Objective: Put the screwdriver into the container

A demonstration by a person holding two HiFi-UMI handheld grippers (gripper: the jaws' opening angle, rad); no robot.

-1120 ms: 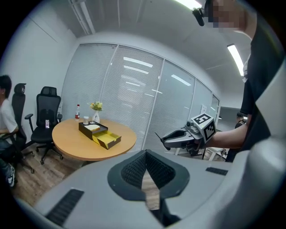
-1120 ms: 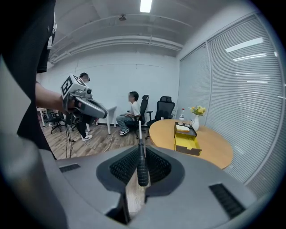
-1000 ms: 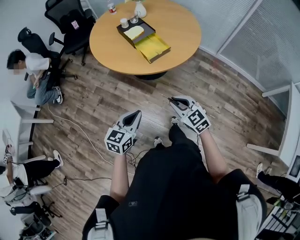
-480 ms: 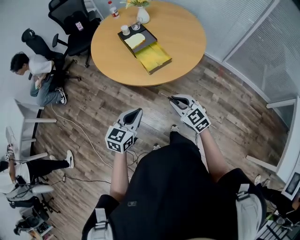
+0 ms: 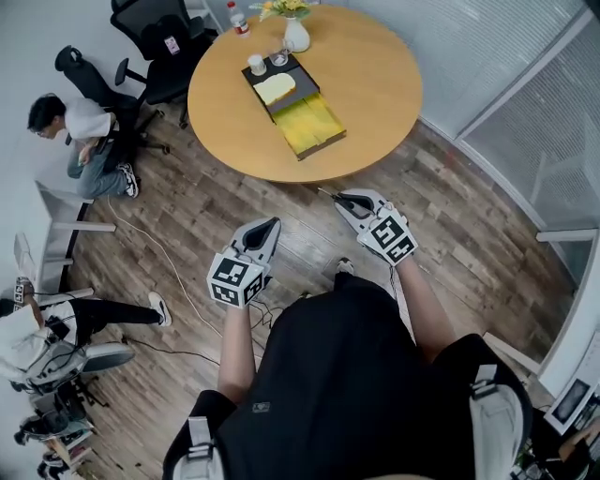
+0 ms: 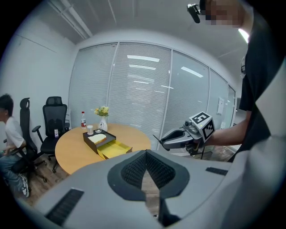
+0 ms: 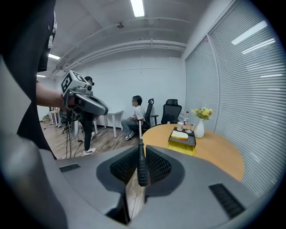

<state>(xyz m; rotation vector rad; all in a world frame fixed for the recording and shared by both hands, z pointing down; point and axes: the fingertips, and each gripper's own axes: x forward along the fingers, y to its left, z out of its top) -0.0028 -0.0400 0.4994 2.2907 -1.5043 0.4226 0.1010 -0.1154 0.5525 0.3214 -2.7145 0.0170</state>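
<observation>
Overall: a person stood on a wooden floor (image 5: 206, 216) with both bare forearms stretched forward and one claw in each hand, short of a round worktop (image 5: 375, 94).
Left arm: it ran up the centre left of the head view; the left claw (image 5: 269, 225) pointed toward the upper right, its marker cube (image 5: 234, 279) nearest the body.
Left claw state: in the left gripper view the pads met at their tips, with nothing between them.
Right arm: it reached further up the frame at centre right; the right claw (image 5: 342, 199) pointed to the upper left, toward the worktop's edge.
Right claw state: narrowed onto the screwdriver (image 7: 141, 163), pads pressed against both sides of the handle.
Screwdriver look: dark slim handle held along the jaws, with a thin pale shaft sticking out past the tips.
Screwdriver place: in the right claw, above the floor near the worktop's rim, well apart from the container (image 5: 312, 127).
Container: a dark box with a yellow tray drawn out toward the lower right, on the worktop at the upper centre of the frame; something pale lay in the dark part.
Counts: two claws, one screwdriver, one container, one vase (image 5: 297, 36) with flowers, one bottle (image 5: 243, 19), one cup (image 5: 255, 65), one glass (image 5: 278, 58), two black chairs (image 5: 173, 42).
People at the left edge: one seated at upper left (image 5: 80, 131), one at lower left.
</observation>
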